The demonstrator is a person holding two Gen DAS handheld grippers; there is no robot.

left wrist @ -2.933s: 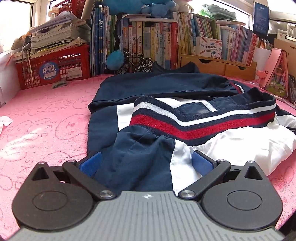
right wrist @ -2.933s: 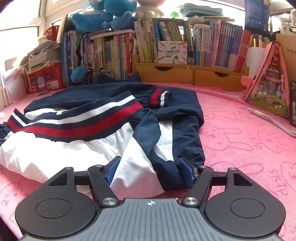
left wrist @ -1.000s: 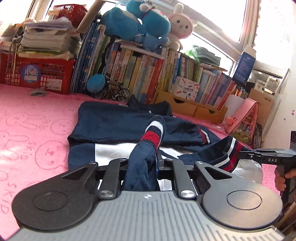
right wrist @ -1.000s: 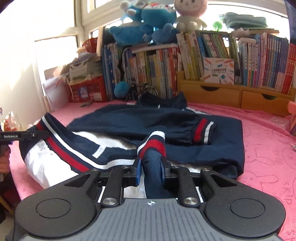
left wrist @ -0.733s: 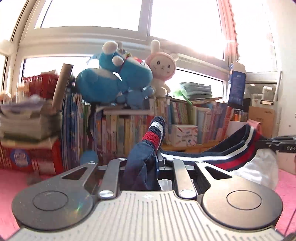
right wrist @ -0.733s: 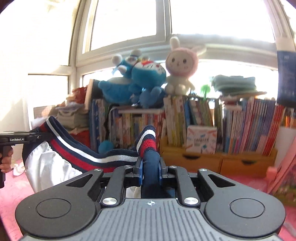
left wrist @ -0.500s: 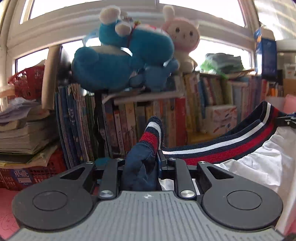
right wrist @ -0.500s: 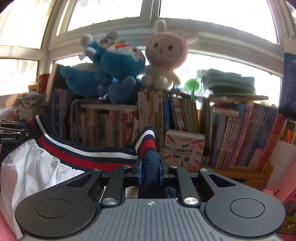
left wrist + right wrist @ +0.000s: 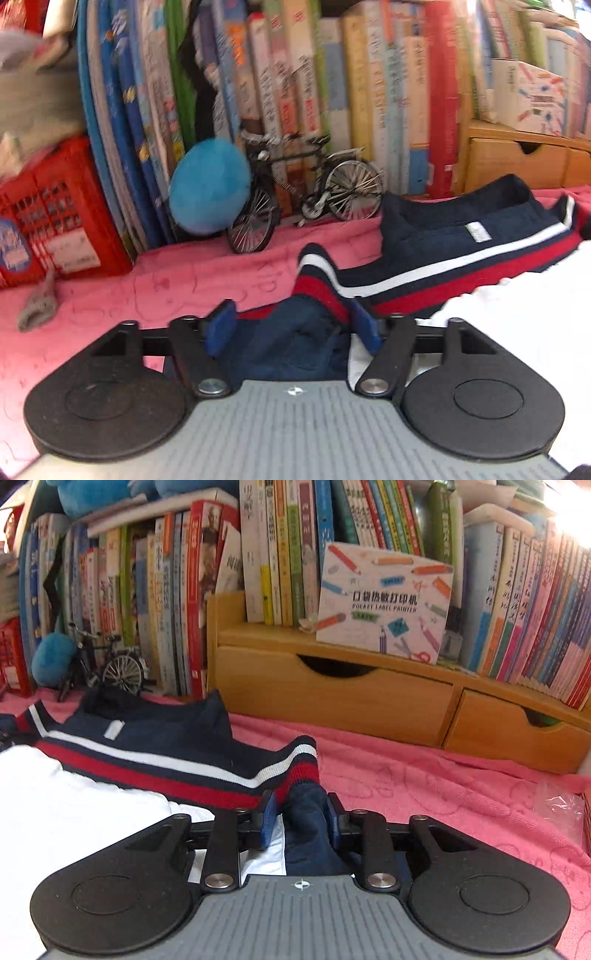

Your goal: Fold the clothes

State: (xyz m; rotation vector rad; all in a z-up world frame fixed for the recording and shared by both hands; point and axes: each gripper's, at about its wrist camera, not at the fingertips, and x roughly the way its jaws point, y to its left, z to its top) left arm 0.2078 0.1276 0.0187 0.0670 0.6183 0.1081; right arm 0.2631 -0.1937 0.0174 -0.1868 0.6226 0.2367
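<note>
A navy jacket [image 9: 461,258] with a red and white striped hem lies on the pink blanket [image 9: 147,280], its white lining [image 9: 517,314] facing up. The hem lies folded over near the collar [image 9: 443,218], close to the books. My left gripper [image 9: 292,328] is low over the blanket with its blue pads [image 9: 219,328] spread apart; the hem corner rests loosely between them. In the right wrist view the jacket [image 9: 147,753] stretches off to the left. There my right gripper [image 9: 301,819] is shut on the other hem corner.
Right behind the jacket stand a model bicycle [image 9: 303,199], a blue plush ball [image 9: 208,188] and a row of books [image 9: 332,110]. A red crate [image 9: 44,221] is at the left. Wooden drawers [image 9: 332,686] back the right side, with clear plastic wrap [image 9: 557,808] on the blanket.
Both grippers closed on the hem, lifted it high and carried it forward, then lowered it near the collar. The left jaws have spread apart since half a second ago.
</note>
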